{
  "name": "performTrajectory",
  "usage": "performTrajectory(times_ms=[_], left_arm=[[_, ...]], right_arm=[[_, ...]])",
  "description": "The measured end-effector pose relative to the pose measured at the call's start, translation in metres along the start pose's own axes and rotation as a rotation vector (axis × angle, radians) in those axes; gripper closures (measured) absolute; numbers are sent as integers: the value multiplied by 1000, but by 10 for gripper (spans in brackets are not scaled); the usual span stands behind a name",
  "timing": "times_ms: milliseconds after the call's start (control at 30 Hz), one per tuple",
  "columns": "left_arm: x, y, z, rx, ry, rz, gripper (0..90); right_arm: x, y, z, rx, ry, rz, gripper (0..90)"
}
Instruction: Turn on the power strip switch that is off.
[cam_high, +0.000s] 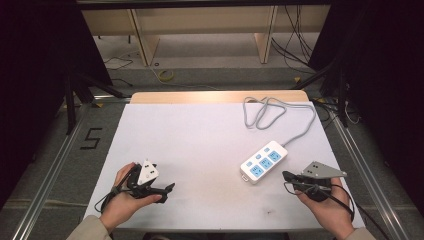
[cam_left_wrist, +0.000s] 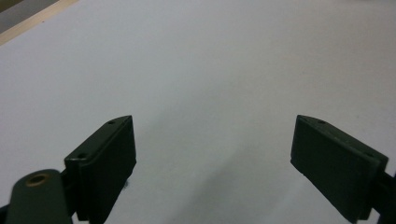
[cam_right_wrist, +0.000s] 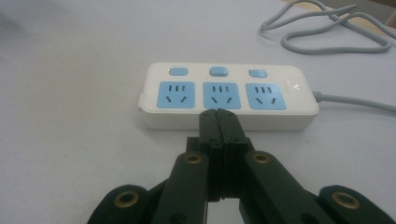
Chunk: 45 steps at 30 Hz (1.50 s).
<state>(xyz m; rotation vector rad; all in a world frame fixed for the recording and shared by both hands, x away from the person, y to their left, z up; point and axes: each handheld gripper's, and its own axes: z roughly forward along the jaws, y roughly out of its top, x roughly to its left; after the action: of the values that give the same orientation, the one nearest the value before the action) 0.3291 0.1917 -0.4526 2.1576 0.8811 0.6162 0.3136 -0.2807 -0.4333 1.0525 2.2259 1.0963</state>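
A white power strip (cam_high: 263, 161) with three blue sockets and three blue switches lies on the right half of the white table top (cam_high: 200, 145). Its grey cable (cam_high: 272, 112) loops toward the back edge. In the right gripper view the power strip (cam_right_wrist: 229, 95) sits just beyond my right gripper (cam_right_wrist: 218, 114), whose jaws are pressed together with nothing between them. From above, the right gripper (cam_high: 287, 176) points left at the strip's near side. My left gripper (cam_high: 170, 187) rests at the front left; its jaws stand wide apart over bare table, the left gripper (cam_left_wrist: 212, 144) holding nothing.
The cable (cam_right_wrist: 327, 32) coils behind the strip in the right gripper view. A wooden strip (cam_high: 215, 96) borders the table's far edge. Metal rails (cam_high: 55, 165) run along both sides, and a black mark shaped like a 5 (cam_high: 91, 138) sits on the floor at left.
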Motion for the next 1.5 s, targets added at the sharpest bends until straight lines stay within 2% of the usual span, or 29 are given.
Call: performTrajectory(times_ms=[333,967,1500], left_arm=[[0,1,1,1,0,-5,142],[-1,1,3,12,4,-10,142],[-2,1,3,9,6,-9,143]], right_arm=[[-3,9,6,7,-16,18,900],[-10,17,18,21,-7,36,900],[-9,29,30,20,5,27,900]])
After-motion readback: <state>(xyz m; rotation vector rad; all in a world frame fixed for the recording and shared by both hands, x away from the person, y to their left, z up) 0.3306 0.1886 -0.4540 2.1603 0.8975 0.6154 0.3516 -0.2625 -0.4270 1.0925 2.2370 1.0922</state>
